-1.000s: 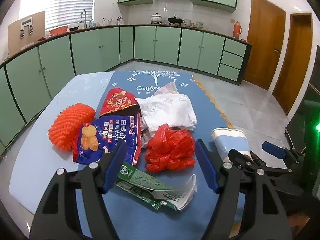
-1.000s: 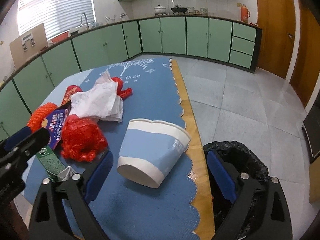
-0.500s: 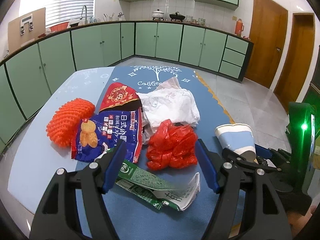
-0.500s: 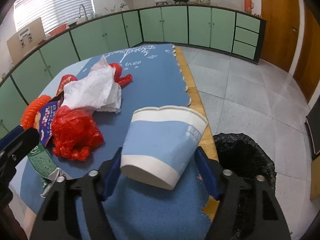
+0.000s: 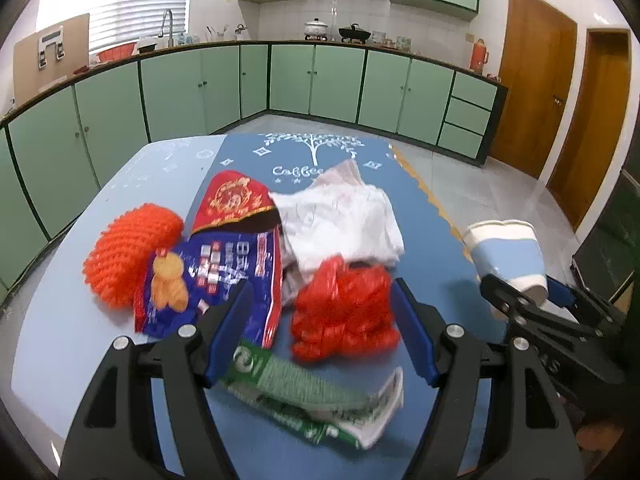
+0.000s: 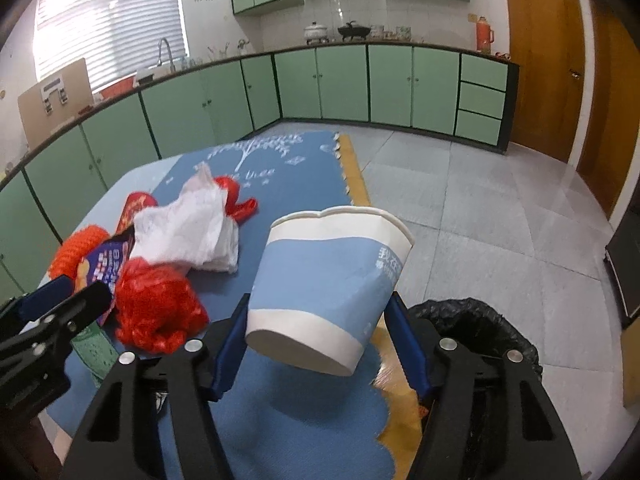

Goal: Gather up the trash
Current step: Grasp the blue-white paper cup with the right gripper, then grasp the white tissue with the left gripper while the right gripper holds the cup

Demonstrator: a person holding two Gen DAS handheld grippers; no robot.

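Since the earlier frame the paper cup has been lifted off the table's right edge and the right gripper has been drawn in around it, as seen from the left wrist view, where the cup hangs tilted beyond that edge, well apart from the left gripper; its fingers stand released and empty above the red plastic bag and the green wrapper, with the blue snack bag, the orange mesh and the white tissue farther in. From the right wrist view the paper cup is clasped between closing jaws of the right gripper, base toward the camera, long axis tilted up and away; the black-lined bin lies just right of it, below the table's edge, with nothing judged to block the way
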